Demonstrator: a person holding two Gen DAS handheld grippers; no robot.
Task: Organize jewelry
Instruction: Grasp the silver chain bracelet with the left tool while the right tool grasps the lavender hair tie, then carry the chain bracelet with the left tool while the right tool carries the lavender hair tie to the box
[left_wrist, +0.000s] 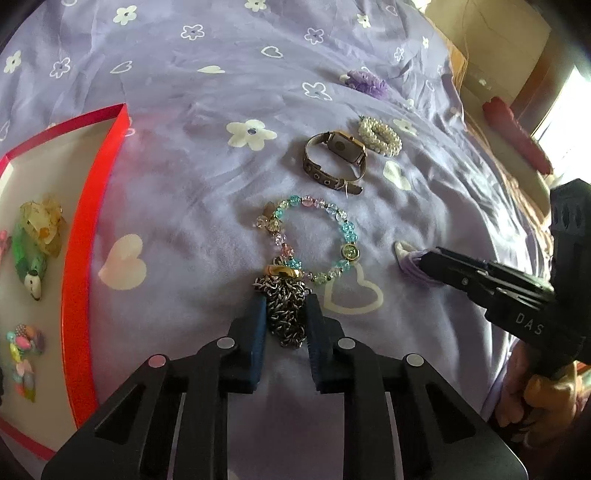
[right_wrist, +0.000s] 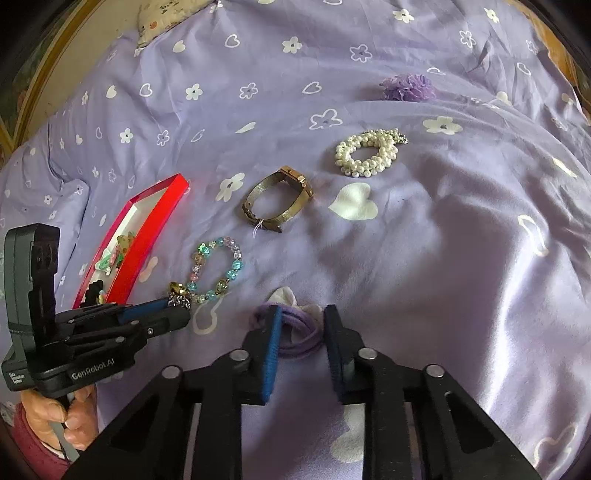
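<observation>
lilac bedspread (flower-and-heart print), patterned pillow

Left hand-held gripper and right hand-held gripper both clamped, angled downward.

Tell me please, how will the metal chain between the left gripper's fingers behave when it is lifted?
The metal chain lies bunched in loose links, so it will probably hang limp and swing. It looks dense, likely heavy for its size. Its gold ring touches the beaded bracelet, which might snag and drag along as the left gripper rises.
</observation>
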